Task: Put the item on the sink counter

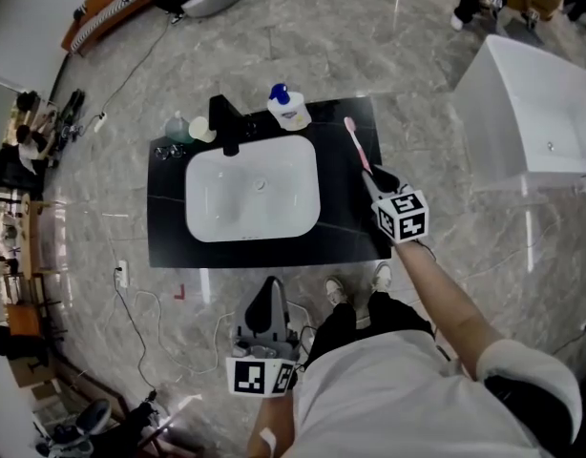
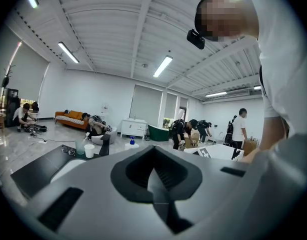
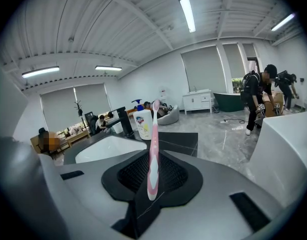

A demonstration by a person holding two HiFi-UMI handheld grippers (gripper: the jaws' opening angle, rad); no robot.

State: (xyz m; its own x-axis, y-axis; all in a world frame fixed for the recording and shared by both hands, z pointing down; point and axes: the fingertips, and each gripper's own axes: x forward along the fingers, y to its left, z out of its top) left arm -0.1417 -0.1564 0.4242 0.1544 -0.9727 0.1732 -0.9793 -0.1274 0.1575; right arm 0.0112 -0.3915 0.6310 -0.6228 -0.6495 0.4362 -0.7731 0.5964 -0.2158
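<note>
The right fingers (image 1: 383,180) are closed on the handle end of the pink toothbrush (image 1: 360,149), at the right edge of the tabletop (image 1: 350,229). The brush's long axis runs straight out of the grip, away from me and toward the far right corner. Its bristle end lies near the far edge, just right of the white basin (image 1: 253,191). In the right gripper view the handle sits in the seam between the two pads and the brush rises clear of them, tilted up and forward. From these views I cannot tell whether any part of the brush touches the tabletop (the head view looks too steeply down to judge height).

The left fingers (image 2: 166,176) are shut together with nothing between them. They hang low in front of my body, short of the tabletop's near edge and well apart from the brush.

The right arm is reached forward and slightly outward, with the marker cube (image 1: 401,216) over the near right corner. My judgement is that the placing step falls to this hand alone. The bare strip between basin and right edge lies directly under the brush, parallel to its axis, so a lowering move with little turning should suffice. The soap bottle (image 1: 288,109) at the far edge stands left of the bristle end, not in the path.
</note>
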